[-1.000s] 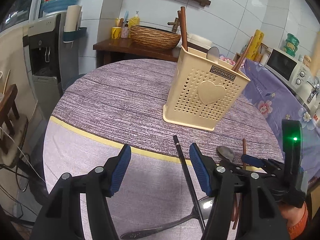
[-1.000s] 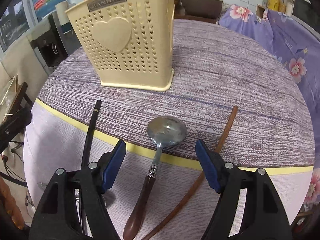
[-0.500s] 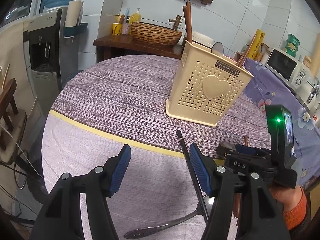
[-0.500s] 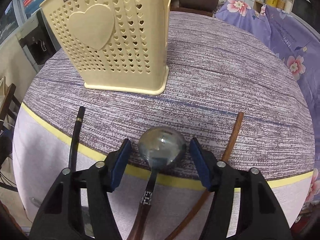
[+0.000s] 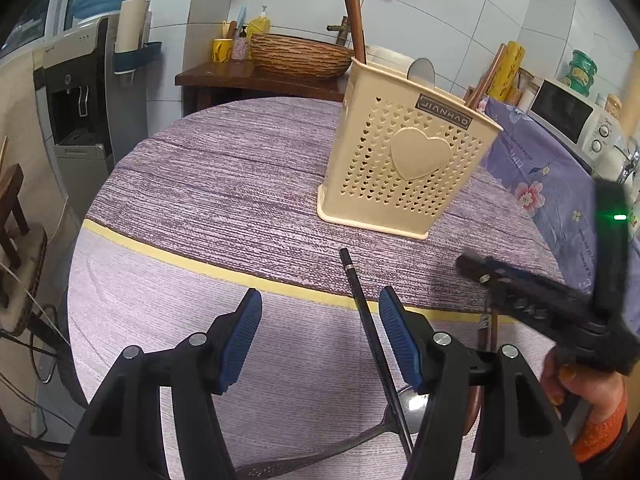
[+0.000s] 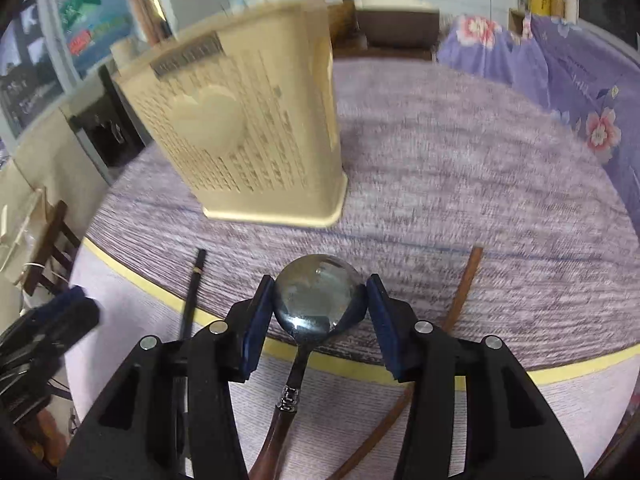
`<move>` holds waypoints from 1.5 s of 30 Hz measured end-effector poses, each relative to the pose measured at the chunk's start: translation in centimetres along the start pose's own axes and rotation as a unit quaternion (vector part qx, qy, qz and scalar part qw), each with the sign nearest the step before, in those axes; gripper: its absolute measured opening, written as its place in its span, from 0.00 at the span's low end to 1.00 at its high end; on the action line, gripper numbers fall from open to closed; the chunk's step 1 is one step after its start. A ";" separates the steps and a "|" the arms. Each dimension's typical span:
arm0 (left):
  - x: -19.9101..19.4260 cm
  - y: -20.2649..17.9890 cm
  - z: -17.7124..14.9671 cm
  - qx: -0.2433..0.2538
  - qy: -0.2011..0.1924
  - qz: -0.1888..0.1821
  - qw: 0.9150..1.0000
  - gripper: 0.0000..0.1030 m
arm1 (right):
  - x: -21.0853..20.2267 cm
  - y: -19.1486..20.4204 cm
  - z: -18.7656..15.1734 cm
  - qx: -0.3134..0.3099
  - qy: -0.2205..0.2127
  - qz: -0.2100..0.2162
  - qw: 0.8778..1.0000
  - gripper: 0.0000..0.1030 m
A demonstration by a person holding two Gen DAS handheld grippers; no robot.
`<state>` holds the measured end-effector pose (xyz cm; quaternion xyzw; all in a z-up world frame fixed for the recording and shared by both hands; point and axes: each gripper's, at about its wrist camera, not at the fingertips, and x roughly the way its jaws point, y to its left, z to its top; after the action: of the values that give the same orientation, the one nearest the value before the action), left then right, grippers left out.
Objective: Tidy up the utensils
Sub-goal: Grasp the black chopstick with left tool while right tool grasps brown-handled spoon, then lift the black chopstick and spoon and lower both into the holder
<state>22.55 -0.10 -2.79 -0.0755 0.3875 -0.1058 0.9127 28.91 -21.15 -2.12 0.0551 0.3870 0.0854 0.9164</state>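
With our right gripper [image 6: 320, 300] just closed, jaws pinching the ladle [image 6: 316, 300] by its bowl above the tabletop [image 6: 460, 184], next we carry it into the cream holder [image 6: 248, 136] (left gripper [image 5: 318, 334] spread, empty).

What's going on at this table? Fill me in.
A person is tidying utensils into the cream holder with a handheld gripper in each hand. The right gripper has just been closing, and its fingers now clamp the bowl of the ladle spoon, whose handle hangs below. The left gripper is open over the tablecloth, holding nothing. A black chopstick, a brown chopstick and a metal spoon lie on the table.
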 end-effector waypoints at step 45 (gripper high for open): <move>5.5 -3.9 2.9 -0.007 0.064 -0.011 0.998 0.08 | -10.1 1.0 -2.4 -0.091 -0.160 -0.010 0.983 0.46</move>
<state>27.83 -5.13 -3.75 -0.0798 0.4453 -0.1180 0.8840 20.10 -22.11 3.43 -0.0189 0.2264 0.1013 0.9686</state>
